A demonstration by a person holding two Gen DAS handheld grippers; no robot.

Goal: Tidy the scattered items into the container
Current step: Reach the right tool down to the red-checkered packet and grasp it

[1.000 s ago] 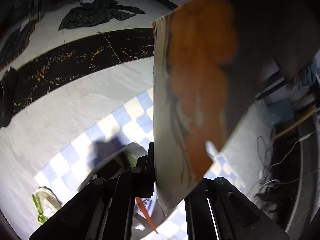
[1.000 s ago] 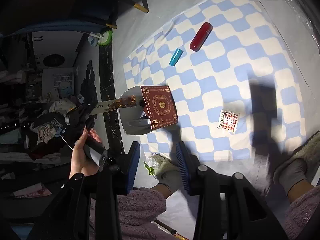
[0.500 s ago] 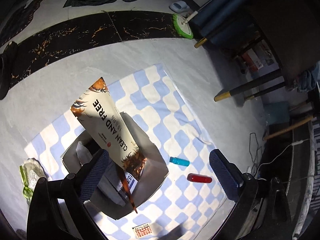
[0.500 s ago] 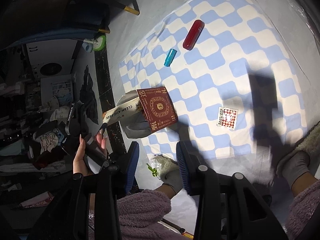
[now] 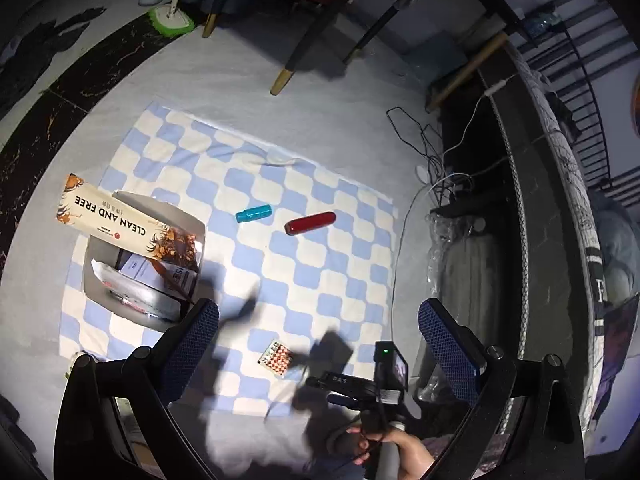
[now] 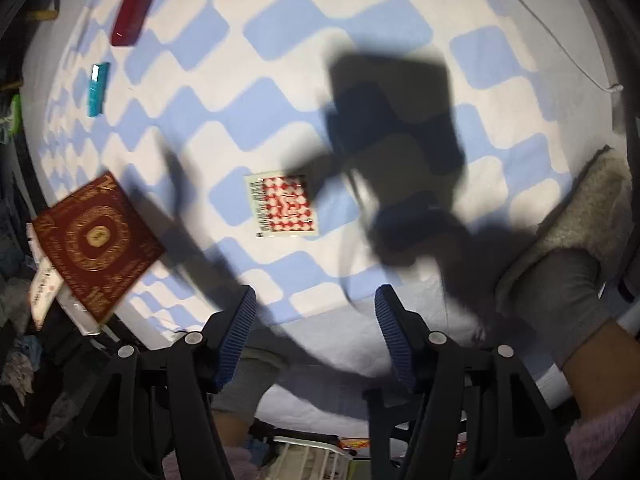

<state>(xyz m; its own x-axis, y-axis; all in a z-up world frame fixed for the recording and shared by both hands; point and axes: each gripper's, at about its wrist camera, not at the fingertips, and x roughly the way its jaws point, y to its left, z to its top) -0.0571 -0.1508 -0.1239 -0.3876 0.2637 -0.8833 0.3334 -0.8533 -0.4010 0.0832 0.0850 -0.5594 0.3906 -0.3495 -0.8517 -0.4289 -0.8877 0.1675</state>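
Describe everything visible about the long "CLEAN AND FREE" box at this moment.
The CLEAN AND FREE box is a long, slim carton, seemingly cardboard, cream-coloured with black lettering and orange-brown printed patterns at both ends. It lies tilted across the top of the grey container, one end resting among the packets inside, the other sticking out past the container's rim over the floor beside the checked cloth. Neither gripper touches it.

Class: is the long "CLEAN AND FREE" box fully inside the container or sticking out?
Sticking out: the long box leans across the container rim, one end beyond it.
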